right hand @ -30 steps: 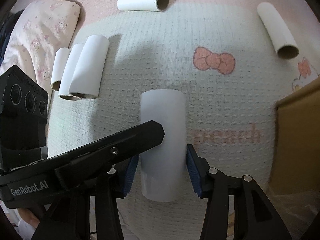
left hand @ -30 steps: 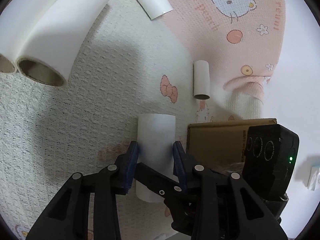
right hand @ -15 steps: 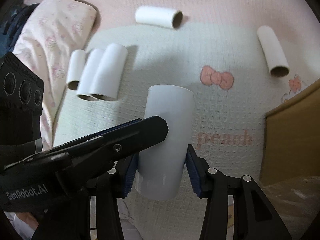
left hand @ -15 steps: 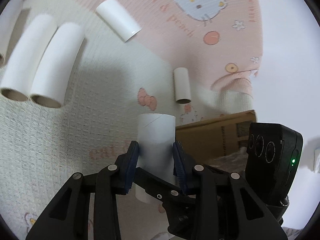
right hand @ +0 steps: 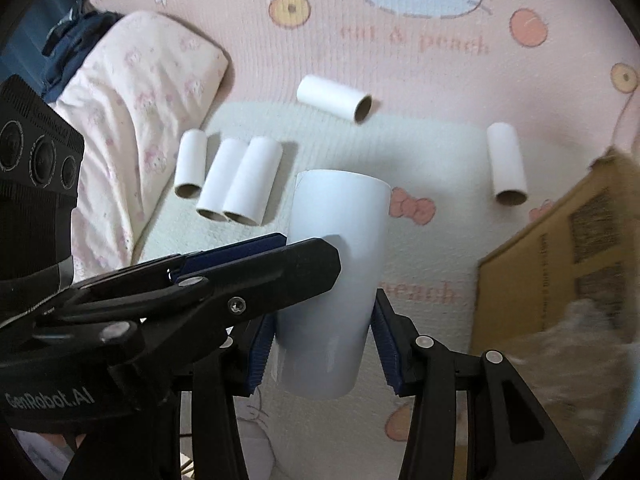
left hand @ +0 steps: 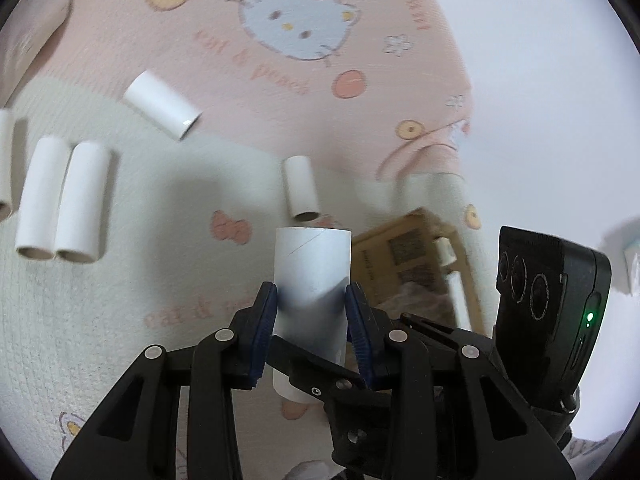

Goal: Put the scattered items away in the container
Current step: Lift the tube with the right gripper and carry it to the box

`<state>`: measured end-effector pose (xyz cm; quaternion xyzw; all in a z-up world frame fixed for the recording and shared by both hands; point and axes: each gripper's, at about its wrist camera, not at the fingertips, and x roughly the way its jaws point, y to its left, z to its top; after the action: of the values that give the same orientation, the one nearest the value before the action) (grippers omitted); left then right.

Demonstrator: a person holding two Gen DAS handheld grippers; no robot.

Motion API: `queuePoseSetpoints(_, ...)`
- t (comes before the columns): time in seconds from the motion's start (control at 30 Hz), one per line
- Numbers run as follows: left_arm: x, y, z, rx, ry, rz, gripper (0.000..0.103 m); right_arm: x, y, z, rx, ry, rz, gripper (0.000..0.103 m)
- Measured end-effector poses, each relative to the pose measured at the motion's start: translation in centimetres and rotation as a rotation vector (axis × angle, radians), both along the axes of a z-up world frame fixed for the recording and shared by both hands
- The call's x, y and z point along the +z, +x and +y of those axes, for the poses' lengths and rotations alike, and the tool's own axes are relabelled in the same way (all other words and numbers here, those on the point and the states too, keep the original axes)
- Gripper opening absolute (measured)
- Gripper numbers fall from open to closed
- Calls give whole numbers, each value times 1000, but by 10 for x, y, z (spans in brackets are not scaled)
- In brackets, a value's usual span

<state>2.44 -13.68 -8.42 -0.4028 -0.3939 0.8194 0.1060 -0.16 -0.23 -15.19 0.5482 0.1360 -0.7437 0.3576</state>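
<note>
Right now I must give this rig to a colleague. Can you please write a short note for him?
Left gripper: shut on a tube.
Right gripper: shut on its own tube.
Both tubes are lifted off the blanket.
Box stands to the right; two tubes already show inside.
Left: five loose tubes on the blanket.
</note>
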Motion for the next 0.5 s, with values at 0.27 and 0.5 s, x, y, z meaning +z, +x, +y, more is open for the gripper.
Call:
queuePoseSetpoints(0.27,52,-8,25,-49,-83,84,39,44,-1,25,-23,-67,92,44)
queuePoseSetpoints(0.5,86,-10,58,-85,-197,135,39,74,-7,55,-62,-152,126,44)
